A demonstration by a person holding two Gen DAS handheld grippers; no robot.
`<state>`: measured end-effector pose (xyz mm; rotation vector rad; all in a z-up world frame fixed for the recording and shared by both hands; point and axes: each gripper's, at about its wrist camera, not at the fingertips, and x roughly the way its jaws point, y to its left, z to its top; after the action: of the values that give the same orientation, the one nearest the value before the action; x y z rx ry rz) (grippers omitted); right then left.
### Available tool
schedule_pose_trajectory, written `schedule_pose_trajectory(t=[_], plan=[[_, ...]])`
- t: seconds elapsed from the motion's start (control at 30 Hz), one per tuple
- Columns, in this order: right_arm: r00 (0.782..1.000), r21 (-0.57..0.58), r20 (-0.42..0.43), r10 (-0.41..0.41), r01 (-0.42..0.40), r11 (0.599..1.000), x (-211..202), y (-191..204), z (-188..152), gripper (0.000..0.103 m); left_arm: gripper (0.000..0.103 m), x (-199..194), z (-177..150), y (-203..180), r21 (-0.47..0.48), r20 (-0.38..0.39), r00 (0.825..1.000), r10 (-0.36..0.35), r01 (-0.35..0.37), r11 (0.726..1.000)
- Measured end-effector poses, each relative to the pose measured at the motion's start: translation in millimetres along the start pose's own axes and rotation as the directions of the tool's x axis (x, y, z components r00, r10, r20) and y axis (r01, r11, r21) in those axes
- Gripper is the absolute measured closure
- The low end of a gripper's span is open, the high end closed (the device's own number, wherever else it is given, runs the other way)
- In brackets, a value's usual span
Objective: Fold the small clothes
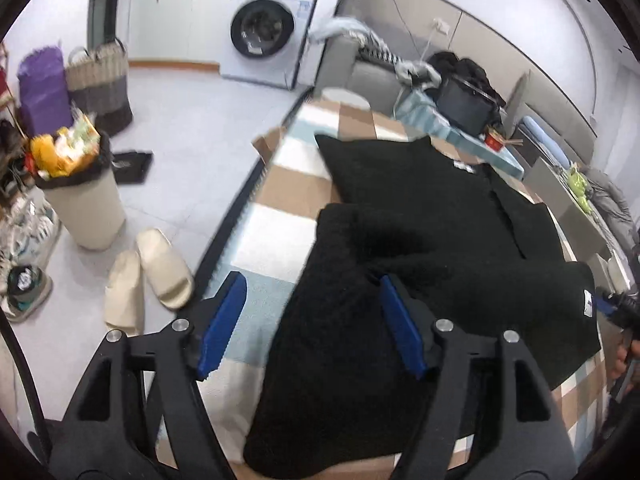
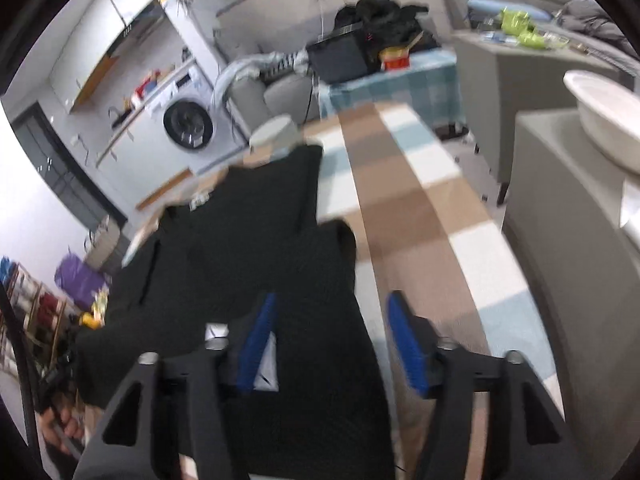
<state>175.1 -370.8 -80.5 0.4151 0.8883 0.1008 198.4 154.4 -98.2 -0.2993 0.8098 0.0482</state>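
Observation:
A black fleece garment lies partly folded on the checked table cover. My left gripper is open above the garment's near left part, with its right finger over the cloth and its left finger over the bare cover. In the right wrist view the garment lies to the left, with a white label near the pads. My right gripper is open over the garment's right edge and holds nothing. The right gripper also shows at the far right of the left wrist view.
A washing machine stands at the back. A full waste bin, slippers and baskets are on the floor to the left. A black box sits beyond the table. A white basin rests on a grey unit at the right.

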Motion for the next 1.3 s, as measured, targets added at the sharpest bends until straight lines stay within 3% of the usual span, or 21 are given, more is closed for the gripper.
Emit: schedule_pose_trajectory(t=[0.07,0.13,0.2,0.3,0.43,0.63,0.77,1.0,1.07,1.3], plan=[[0.997,-0.007,-0.059,0.051,-0.052,0.999,17,2,-3,0.041,0.039,16,2,-3,-0.009,-0.033,0.999,-0.007,0.007,1.000],[0.996,-0.045,-0.080,0.051,-0.055,0.997,28,12,-5,0.041,0.052,28,5,-7,0.005,-0.050,0.998,-0.026,0.027,1.000],[0.997,-0.086,-0.076,0.027,-0.034,0.996,35,22,-6,0.041,0.077,40,8,-16,0.018,-0.077,0.995,-0.057,0.059,0.998],[0.997,-0.145,-0.072,0.037,-0.047,0.988,43,36,-7,0.060,0.094,55,10,-34,0.058,-0.109,0.993,-0.055,0.062,0.996],[0.997,-0.230,-0.079,-0.010,-0.008,0.973,48,52,-14,0.071,0.097,61,4,-57,0.147,-0.099,0.995,-0.005,0.019,0.989],[0.993,-0.237,-0.117,0.001,-0.029,0.971,34,55,-33,0.072,0.097,46,-12,-56,0.189,-0.114,0.993,-0.012,0.034,0.981],[0.991,-0.220,-0.137,0.009,-0.039,0.975,7,51,-62,0.072,0.097,13,-41,-45,0.215,-0.121,0.993,-0.001,0.027,0.976],[0.987,-0.180,-0.158,0.002,-0.031,0.983,-43,39,-115,0.066,0.097,-36,-80,-22,0.186,-0.127,0.992,-0.008,0.032,0.982],[0.990,-0.160,-0.144,-0.011,-0.013,0.987,-55,35,-120,0.058,0.096,-45,-82,-13,0.151,-0.111,0.994,-0.018,0.035,0.988],[0.992,-0.115,-0.125,0.024,-0.039,0.993,-95,20,-132,0.058,0.096,-71,-90,13,0.059,-0.107,0.993,-0.059,0.066,0.996]])
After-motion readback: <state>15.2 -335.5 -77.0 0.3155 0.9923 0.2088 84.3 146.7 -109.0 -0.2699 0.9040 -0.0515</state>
